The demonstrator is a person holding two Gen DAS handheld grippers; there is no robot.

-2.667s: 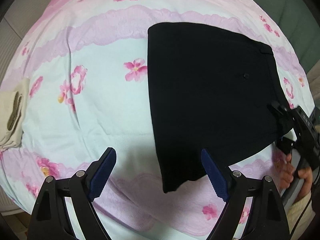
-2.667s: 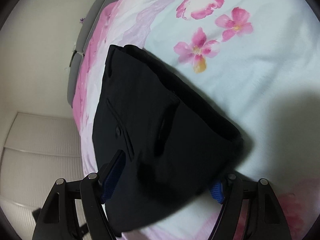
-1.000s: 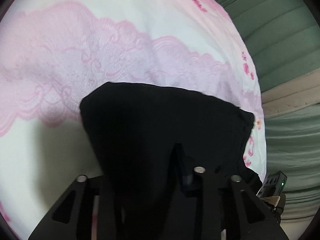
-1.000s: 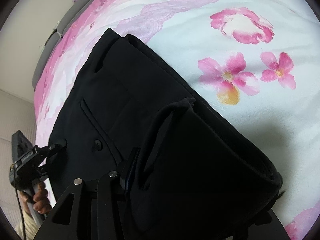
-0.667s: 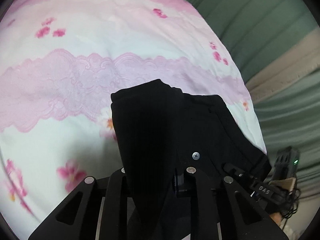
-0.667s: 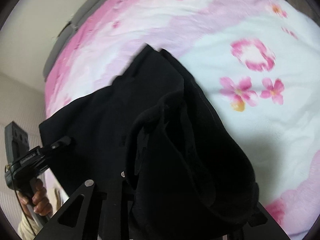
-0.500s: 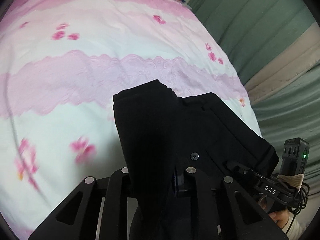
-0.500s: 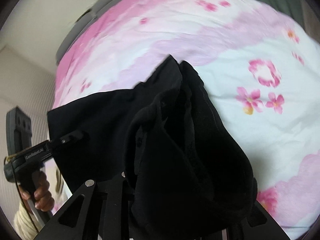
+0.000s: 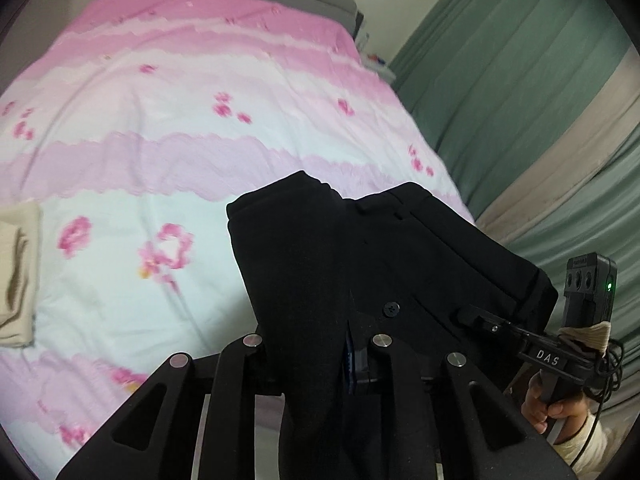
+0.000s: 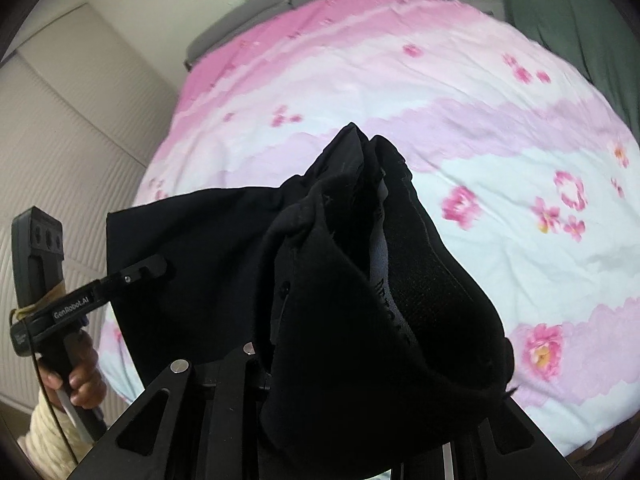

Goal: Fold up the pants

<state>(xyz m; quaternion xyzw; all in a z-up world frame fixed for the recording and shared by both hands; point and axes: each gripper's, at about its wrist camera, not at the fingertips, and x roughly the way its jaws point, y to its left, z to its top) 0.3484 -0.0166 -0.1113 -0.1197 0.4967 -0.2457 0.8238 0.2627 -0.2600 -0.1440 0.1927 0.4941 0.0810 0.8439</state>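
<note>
The pants point(image 9: 320, 264), black and bunched into thick folds, hang in the air above the bed point(image 9: 168, 128), held up by both hand-held grippers and clear of the bedspread in both views. In the left wrist view the left hand-held gripper point(image 9: 320, 344) is clamped on a doubled fold of the cloth, its jaws drawn nearly together with the fabric pinched between them; a strip of blue pad point(image 9: 350, 354) shows at the edge of the fold. A small dark button point(image 9: 391, 309) sits on the cloth just beyond that grip. In the right wrist view the right hand-held gripper point(image 10: 352, 364) has its jaws closed on a thicker wad of the pants, which spills over and hides both fingertips; a pale inner lining point(image 10: 378, 256) shows inside the open fold. Each view also shows the other hand-held gripper from the side, nipping an edge of the same garment, with the person's hand point(image 10: 78, 376) wrapped round its handle and a cream sleeve point(image 10: 48, 428) below. The bedspread is pink and pale with flower prints. A folded beige cloth point(image 9: 16, 276) lies on the bed at the far left of the left wrist view, well apart from the pants. Green curtains point(image 9: 520, 92) hang beside the bed.
</note>
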